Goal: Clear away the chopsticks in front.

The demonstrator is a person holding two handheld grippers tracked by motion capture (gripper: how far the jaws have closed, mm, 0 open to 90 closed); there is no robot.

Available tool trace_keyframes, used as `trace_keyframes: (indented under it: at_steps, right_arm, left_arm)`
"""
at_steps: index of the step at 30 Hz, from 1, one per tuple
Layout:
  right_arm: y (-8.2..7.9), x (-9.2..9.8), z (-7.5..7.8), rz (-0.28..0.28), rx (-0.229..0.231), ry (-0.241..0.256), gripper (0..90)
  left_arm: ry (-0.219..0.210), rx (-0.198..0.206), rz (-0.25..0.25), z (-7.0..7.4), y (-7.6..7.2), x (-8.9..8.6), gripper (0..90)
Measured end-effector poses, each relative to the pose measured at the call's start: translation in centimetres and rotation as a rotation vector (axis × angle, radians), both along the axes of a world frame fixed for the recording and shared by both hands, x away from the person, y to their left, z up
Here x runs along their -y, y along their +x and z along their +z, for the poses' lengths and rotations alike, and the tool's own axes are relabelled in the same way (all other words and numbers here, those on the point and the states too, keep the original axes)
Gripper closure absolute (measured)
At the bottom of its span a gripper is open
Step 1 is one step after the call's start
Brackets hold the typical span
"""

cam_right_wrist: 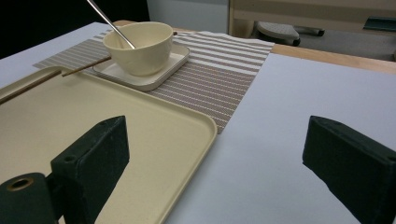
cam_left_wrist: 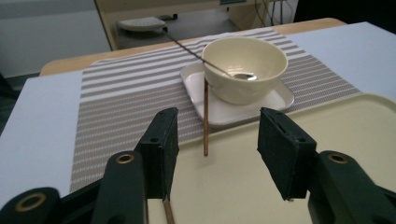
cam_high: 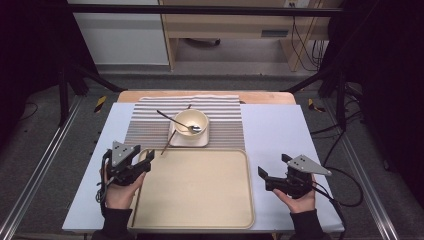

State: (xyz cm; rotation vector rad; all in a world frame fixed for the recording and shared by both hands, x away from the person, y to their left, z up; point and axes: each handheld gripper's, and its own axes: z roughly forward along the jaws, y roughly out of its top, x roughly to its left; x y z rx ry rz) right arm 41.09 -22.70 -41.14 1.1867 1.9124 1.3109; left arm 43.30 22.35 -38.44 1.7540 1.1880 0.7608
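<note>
A cream bowl point(cam_high: 190, 121) with a metal spoon point(cam_high: 175, 120) in it stands on a small square plate point(cam_high: 189, 139) on a striped placemat point(cam_high: 150, 125). A brown chopstick point(cam_high: 168, 142) leans from the plate onto the far rim of a large beige tray point(cam_high: 192, 200). My left gripper point(cam_high: 146, 161) is open at the tray's far left corner. In the left gripper view its jaws point(cam_left_wrist: 217, 140) straddle the chopstick point(cam_left_wrist: 205, 116), apart from it; a second chopstick point(cam_left_wrist: 168, 212) lies low by the left jaw. My right gripper point(cam_high: 272, 167) is open and empty over the tablecloth, right of the tray.
A pale blue cloth point(cam_high: 280, 130) covers the table. Its wooden far edge point(cam_high: 265, 97) shows behind the placemat. Black frame posts point(cam_high: 340, 85) stand at both sides, and cables point(cam_high: 345, 195) trail at the right.
</note>
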Motion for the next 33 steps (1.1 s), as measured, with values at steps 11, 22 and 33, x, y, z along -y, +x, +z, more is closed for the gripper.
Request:
trace_keyframes:
  at_steps: [11,22,33]
  right_arm:
    - [0.0,0.0,0.0,0.001,-0.001,-0.004,7.5]
    - [0.2,-0.2,-0.3,0.000,-0.009,-0.015,7.3]
    - [0.3,-0.2,-0.4,0.003,-0.013,-0.020,7.3]
  left_arm:
    - [0.040,0.000,-0.101,0.6,3.9,0.0,35.3]
    - [0.094,-0.039,-0.126,-1.1,7.8,0.3,23.6]
    - [0.165,-0.108,-0.127,-3.7,11.1,1.2,29.2]
